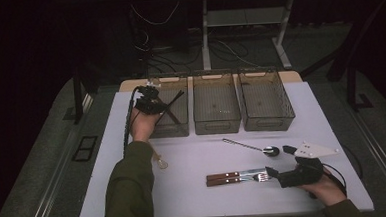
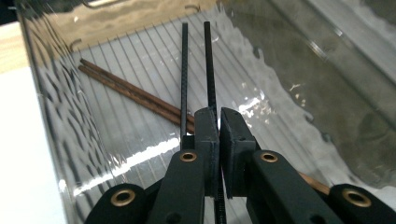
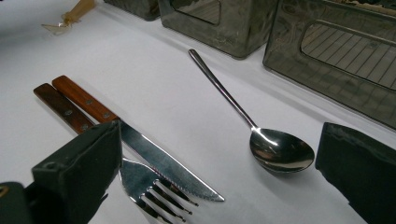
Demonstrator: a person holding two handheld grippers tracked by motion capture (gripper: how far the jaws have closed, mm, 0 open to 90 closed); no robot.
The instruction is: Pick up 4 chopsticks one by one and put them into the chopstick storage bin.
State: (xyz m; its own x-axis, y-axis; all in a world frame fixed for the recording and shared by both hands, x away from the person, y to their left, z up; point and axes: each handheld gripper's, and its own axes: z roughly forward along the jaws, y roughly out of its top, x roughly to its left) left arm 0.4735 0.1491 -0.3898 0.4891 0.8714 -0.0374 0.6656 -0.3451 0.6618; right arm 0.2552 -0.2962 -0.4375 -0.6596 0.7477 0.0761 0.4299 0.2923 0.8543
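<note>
- My left gripper (image 2: 218, 122) has its jaws pressed together on a pair of thin black chopsticks (image 2: 195, 65), which stick out past the tips over the floor of the left bin (image 1: 180, 120).
- Under them, a pair of brown wooden chopsticks (image 2: 130, 92) lies flat on that bin's ribbed bottom.
- My left hand (image 1: 143, 124) holds this gripper at the near left edge of the bin, at the far left of the table (image 1: 195, 198).
- My right gripper (image 3: 219, 177) has its jaws spread wide and pinches nothing; it rests near the right edge.
- Between those jaws lie a fork (image 3: 149, 189) and a serrated knife (image 3: 163, 163), both with wooden handles, side by side.
- A steel spoon (image 3: 280, 149) lies just right of them, apart.
- Two more bins, the middle bin (image 1: 216, 105) and the right bin (image 1: 264, 100), stand beyond.
- I can read no writing or brand on anything.
</note>
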